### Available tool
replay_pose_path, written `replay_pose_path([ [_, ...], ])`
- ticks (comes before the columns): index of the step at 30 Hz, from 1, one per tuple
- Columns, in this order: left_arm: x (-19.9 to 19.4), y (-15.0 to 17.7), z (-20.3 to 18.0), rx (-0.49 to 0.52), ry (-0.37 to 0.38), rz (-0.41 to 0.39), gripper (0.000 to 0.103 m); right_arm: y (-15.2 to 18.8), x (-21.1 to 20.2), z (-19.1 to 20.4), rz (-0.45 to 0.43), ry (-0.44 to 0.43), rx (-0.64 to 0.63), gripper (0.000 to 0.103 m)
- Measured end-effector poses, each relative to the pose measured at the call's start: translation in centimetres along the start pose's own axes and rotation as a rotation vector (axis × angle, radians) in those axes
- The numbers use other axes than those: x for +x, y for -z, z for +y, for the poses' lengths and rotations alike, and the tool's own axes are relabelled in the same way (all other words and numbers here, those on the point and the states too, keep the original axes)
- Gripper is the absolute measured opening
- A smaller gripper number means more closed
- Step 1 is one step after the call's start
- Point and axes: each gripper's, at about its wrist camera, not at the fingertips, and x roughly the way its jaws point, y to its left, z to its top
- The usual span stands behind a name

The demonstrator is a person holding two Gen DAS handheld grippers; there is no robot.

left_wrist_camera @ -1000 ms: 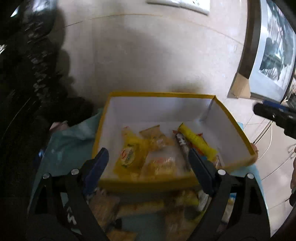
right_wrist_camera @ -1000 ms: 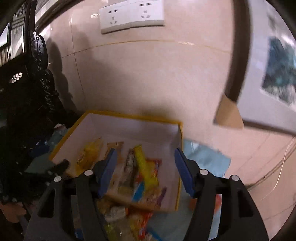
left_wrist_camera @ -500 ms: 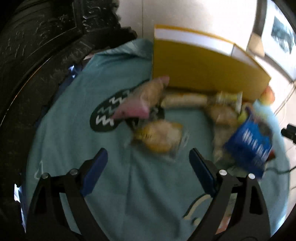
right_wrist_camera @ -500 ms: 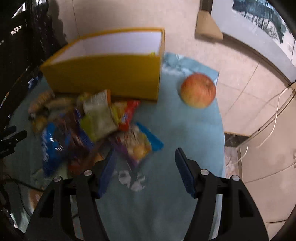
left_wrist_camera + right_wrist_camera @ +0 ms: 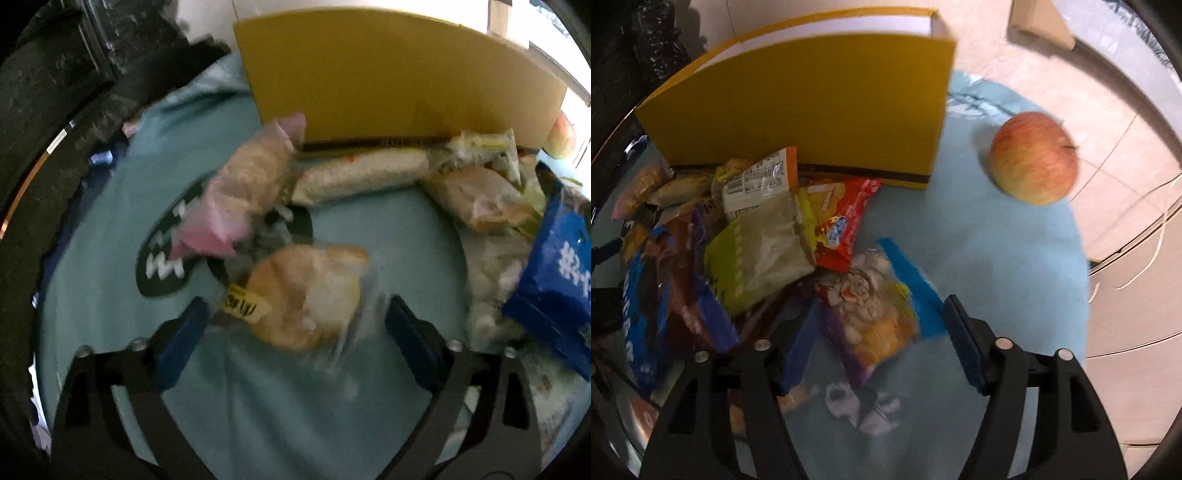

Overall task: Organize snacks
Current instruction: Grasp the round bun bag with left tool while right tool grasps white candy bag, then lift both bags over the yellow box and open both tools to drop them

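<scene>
Your table wears a teal cloth (image 5: 1015,266), and the yellow box (image 5: 798,96) stands upright at its far edge, open top up, so snacks can be dropped in from above. The loose snacks lie heaped along the box's near wall, toward the left side of the table, likely tipped there for sorting. An apple (image 5: 1034,158) sits alone near the right edge, well apart from the heap. A blue bag (image 5: 554,280) lies on the heap's near side. Your left gripper (image 5: 295,332) points down at a bun (image 5: 306,295) in a clear wrapper that lies by itself on the cloth; its jaws are opening wide, one on each side of the bun, neither pad pressing on it, so nothing is held yet. Your right gripper (image 5: 882,343) comes over a popcorn pack (image 5: 875,306) at the heap's near edge; its jaws are also opening, the pack between them but not gripped. Each hand seems set to take its own snack, then lift it over the box wall.
</scene>
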Motion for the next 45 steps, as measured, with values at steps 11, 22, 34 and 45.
replay_pose_path([
  [11,-0.6,1.1,0.0,0.006,0.163,-0.057,0.029,0.9,-1.4,-1.1,0.019,-0.056,0.041,0.043],
  [22,-3.5,2.4,-0.5,-0.015,0.213,-0.062,0.026,3.9,-7.6,-2.3,-0.035,-0.087,0.094,0.042],
  [34,-2.2,0.1,-1.5,-0.030,0.194,-0.043,0.094,6.0,-8.1,-1.7,-0.013,-0.089,0.095,0.042],
  [45,-2.0,0.7,-1.2,-0.047,0.296,-0.039,0.040,4.8,-6.7,-0.9,-0.021,-0.091,0.075,0.042],
])
